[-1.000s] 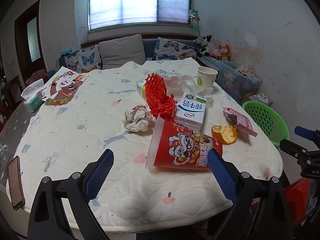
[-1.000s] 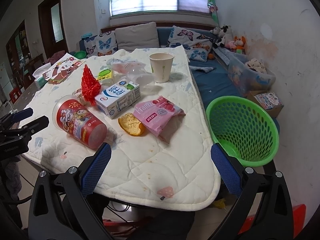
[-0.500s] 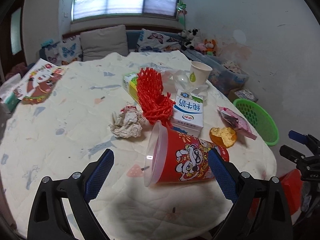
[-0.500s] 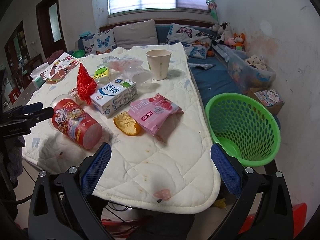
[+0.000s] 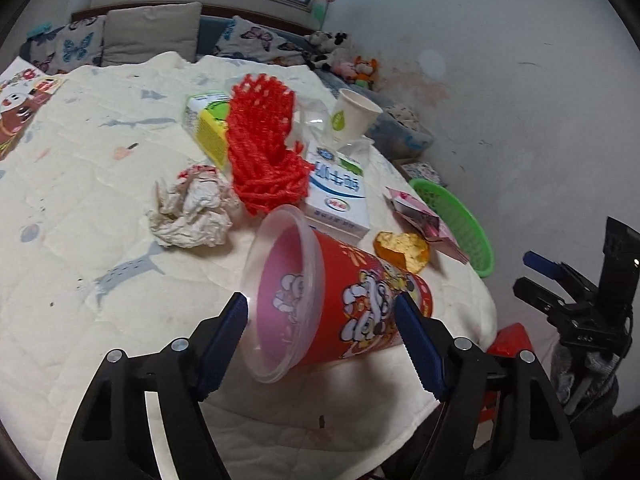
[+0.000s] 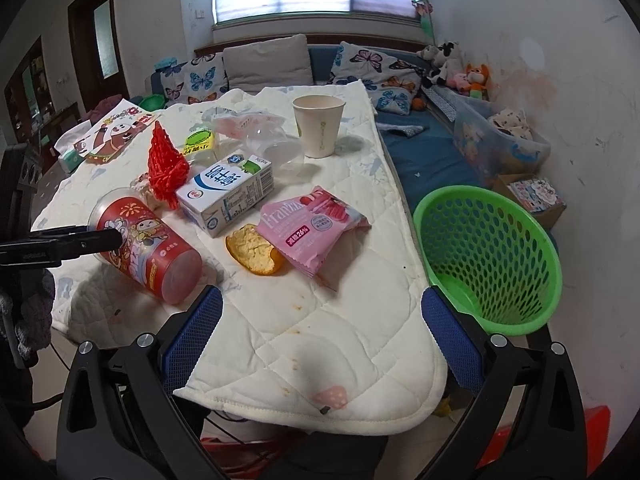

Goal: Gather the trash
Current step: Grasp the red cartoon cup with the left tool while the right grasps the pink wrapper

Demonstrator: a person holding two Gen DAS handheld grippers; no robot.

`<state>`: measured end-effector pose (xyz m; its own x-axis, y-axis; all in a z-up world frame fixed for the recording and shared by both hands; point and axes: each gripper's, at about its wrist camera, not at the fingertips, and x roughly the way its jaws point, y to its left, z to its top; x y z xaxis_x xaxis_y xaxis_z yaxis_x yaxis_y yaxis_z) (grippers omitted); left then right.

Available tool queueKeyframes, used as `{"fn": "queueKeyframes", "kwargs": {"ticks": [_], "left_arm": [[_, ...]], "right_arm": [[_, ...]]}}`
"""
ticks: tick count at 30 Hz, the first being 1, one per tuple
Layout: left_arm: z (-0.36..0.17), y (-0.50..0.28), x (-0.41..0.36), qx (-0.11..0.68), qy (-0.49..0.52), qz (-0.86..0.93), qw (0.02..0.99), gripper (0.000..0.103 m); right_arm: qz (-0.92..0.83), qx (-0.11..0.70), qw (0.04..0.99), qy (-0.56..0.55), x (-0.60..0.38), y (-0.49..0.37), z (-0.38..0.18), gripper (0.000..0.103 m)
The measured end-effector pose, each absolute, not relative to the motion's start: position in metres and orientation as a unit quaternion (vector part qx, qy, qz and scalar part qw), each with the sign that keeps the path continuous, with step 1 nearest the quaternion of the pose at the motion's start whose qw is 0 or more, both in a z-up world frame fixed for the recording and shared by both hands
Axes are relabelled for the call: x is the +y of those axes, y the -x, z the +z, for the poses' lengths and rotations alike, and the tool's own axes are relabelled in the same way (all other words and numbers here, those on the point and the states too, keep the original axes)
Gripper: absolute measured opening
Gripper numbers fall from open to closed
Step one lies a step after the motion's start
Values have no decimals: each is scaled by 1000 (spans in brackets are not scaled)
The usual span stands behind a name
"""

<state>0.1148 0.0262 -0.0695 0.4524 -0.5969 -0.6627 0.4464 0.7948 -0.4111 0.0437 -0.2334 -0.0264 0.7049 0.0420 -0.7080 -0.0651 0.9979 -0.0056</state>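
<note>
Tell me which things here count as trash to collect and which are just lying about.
Job: red cup, milk carton, crumpled paper, red net, pink wrapper, bread piece, green basket.
Lying about: cushions, stuffed toys, tissue pack.

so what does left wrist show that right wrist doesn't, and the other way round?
Left wrist only: the crumpled paper ball, and the clear rim end of the tipped red cup between the closing jaws of the left hand-held gripper; whether the pads touch it is unclear.

Right wrist only: the inside of the green basket, empty, beside the table, and the right hand-held gripper, open over the table edge.

Both: red cup, milk carton, red net, paper cup, pink wrapper, bread piece.
</note>
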Motion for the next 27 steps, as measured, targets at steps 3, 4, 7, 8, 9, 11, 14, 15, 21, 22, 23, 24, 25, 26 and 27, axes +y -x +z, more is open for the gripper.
{"fn": "queueKeyframes", "kwargs": {"ticks": [3, 4, 7, 8, 9, 11, 14, 15, 21, 22, 23, 24, 25, 26, 27], "left_arm": [[-71, -110, 20, 416, 80, -331, 843, 63], [-70, -108, 19, 416, 80, -337, 841, 61], [-70, -102, 14, 411, 70, -351, 839, 51], [-69, -100, 15, 410, 69, -354, 838, 48], [-69, -98, 14, 410, 68, -356, 837, 46], [-68, -94, 12, 410, 66, -363, 834, 35], [-69, -88, 9, 407, 67, -371, 832, 28], [-69, -87, 7, 407, 68, -372, 832, 28], [-69, -80, 1, 398, 75, -372, 835, 19], [-68, -79, -1, 394, 76, -373, 836, 17], [-67, -78, -2, 391, 77, -374, 837, 13], [-66, -77, -3, 389, 77, -375, 838, 12], [-63, -76, -4, 385, 74, -373, 841, 8], [-61, -74, -5, 381, 72, -370, 844, 6], [-60, -73, -5, 378, 69, -366, 848, 6]], "right_arm": [[29, 386, 922, 15, -232, -46, -28, 99], [29, 388, 921, 14, -232, -47, -29, 99], [32, 389, 920, 12, -232, -48, -31, 99], [32, 390, 920, 11, -232, -49, -31, 99], [35, 391, 920, 9, -232, -50, -31, 99], [37, 392, 919, 5, -232, -51, -32, 98], [43, 394, 918, -3, -233, -53, -33, 98], [46, 395, 918, -6, -233, -54, -33, 98], [52, 395, 917, -21, -237, -62, -32, 97], [53, 395, 917, -27, -238, -64, -31, 97], [54, 395, 916, -33, -239, -66, -31, 97], [56, 395, 916, -42, -241, -70, -30, 96], [59, 397, 915, -47, -241, -73, -30, 95], [63, 398, 914, -52, -242, -76, -30, 95], [64, 400, 912, -56, -242, -79, -30, 95]]}}
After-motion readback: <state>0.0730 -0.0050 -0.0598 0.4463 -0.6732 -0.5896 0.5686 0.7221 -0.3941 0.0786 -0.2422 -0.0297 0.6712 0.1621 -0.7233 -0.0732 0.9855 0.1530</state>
